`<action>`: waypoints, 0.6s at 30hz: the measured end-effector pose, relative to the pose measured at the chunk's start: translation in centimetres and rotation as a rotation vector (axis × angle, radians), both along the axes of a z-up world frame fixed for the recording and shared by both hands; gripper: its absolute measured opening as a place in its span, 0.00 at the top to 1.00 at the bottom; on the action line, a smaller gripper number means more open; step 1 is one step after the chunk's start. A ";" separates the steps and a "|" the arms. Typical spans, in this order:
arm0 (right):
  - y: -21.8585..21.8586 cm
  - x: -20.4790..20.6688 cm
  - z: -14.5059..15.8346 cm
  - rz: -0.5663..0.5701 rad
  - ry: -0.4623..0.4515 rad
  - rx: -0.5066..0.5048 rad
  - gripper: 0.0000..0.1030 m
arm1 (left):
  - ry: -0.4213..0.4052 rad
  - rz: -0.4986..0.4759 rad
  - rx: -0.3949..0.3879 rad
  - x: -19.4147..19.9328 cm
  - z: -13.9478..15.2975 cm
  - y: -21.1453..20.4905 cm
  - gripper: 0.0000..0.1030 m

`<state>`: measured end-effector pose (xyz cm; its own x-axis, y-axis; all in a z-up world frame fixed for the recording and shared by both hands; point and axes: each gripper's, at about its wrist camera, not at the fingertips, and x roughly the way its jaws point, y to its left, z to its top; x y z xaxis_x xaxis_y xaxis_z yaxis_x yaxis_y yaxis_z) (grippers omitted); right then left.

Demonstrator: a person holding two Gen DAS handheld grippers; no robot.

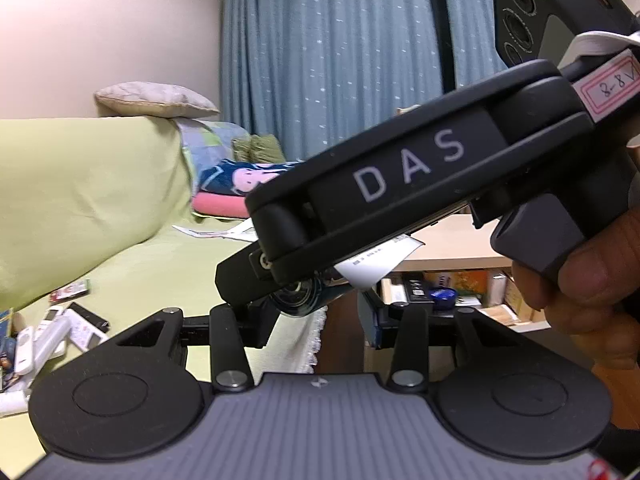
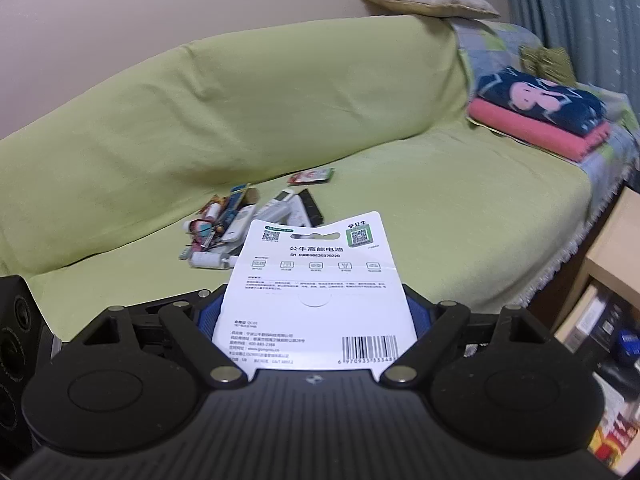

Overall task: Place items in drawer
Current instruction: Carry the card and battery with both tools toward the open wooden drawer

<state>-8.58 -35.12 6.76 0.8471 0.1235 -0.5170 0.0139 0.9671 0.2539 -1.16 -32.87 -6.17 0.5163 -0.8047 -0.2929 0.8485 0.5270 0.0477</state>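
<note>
The right tool (image 2: 316,320) is clamped on a white battery card (image 2: 316,280), blue pads pressing its two side edges. The card's long axis runs forward along the fingers, the hang-hole end pointing away toward the green sofa (image 2: 280,120), the barcode end nearest the camera, printed back facing up. It hangs in the air above the sofa seat, touching nothing else. Beyond its far end lies a pile of remotes and small items (image 2: 248,224) on the seat; the seat to the right of the pile is open as far as the folded pink and navy towels (image 2: 540,116).

Only the left wrist view shows the right tool from outside: its black body marked "DAS" crosses the frame, a hand (image 1: 592,272) gripping it, a corner of the card (image 1: 376,264) poking out beneath. The left tool (image 1: 316,332) has its fingers spread apart, holding nothing. A light wooden shelf (image 1: 448,248) stands past the sofa's fringed edge; no drawer can be made out.
</note>
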 end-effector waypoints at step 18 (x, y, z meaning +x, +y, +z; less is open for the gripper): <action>-5.6 -5.9 -2.0 -0.291 0.027 0.050 0.19 | 0.016 -0.296 0.063 -2.6 -1.2 -5.7 0.54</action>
<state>-14.48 -40.72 4.73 0.8366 -0.0968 -0.5392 0.2964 0.9078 0.2968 -3.73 -38.52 -7.36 0.2567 -0.8996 -0.3533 0.9658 0.2528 0.0580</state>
